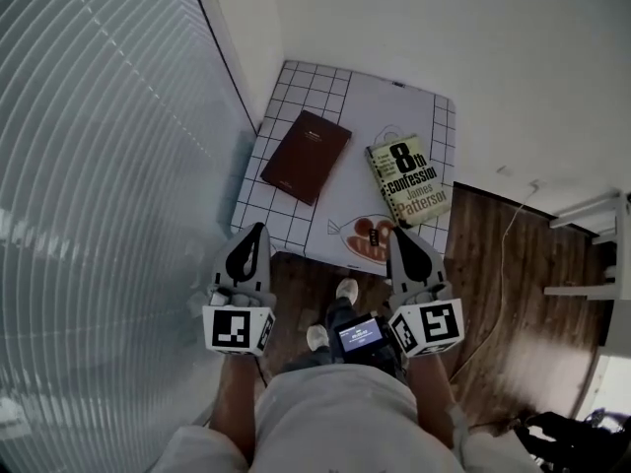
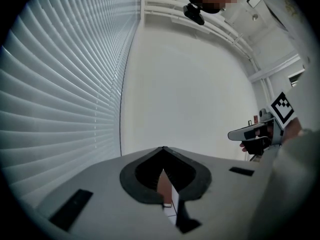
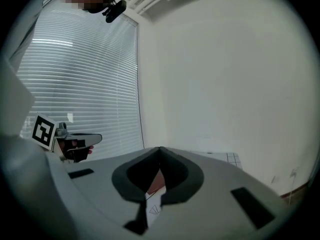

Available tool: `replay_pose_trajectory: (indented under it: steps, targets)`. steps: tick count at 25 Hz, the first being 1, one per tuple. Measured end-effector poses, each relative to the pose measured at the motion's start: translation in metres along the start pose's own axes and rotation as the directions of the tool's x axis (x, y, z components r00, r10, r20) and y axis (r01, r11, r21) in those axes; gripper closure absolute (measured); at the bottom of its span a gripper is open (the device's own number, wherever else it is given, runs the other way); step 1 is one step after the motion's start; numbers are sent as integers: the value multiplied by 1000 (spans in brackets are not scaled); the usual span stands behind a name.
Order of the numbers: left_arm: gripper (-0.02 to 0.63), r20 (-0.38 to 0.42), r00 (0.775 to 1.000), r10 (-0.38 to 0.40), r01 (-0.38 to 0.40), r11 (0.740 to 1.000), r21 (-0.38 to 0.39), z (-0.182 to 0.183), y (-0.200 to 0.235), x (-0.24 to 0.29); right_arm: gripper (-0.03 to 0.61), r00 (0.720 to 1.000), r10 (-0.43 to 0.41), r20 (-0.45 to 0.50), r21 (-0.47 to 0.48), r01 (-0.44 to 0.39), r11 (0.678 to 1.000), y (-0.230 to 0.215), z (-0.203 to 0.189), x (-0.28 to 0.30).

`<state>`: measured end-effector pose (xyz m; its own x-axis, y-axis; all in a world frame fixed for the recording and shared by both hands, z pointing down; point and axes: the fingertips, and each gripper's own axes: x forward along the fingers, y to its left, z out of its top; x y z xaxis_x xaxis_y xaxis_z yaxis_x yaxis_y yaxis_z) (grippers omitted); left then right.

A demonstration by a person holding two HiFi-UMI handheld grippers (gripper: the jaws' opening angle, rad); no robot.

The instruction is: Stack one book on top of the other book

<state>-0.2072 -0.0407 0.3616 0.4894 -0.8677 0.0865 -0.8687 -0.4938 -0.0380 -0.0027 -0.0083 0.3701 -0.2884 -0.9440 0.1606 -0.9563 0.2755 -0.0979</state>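
Left tool, right tool closed, empty; brown book a mere sliver beyond.

Looks down into a room corner. Has white horizontal blinds filling the whole left side, bright with daylight between the slats. Meets a plain white wall beyond a dark vertical frame. Holds a small table pushed into that corner, white on top, with a black grid along its far and left edges. Shows a dark brown wood-plank floor right of the table, crossed by a thin pale cable. Has white shelf-like furniture at the right edge, and white rails high up near the ceiling.
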Motion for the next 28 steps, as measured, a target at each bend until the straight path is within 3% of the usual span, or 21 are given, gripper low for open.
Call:
replay_pose_trajectory:
  steps: [8,12,17,22,28]
  targets:
    - [611,-118,993,28,-26,1000,18,-51,20,73,574,994,48,-94,39,-44,998,-38,-37,56]
    - [611,-200,978,50,-35,996,79,-83,33,94,574,985,68,-158,65,-58,996,-46,-67,80]
    - [611,-280,957,74,-53,995,84,-116,55,109,574,969,91,-230,152,-57,987,-48,-99,103]
    - [611,-345,937,56,-39,998,57,-147,72,126,574,951,81,-298,200,-21,980,-49,-128,122]
    - [611,-426,903,-48,33,999,-41,-185,86,164,574,924,89,-373,252,9,968,-36,-161,153]
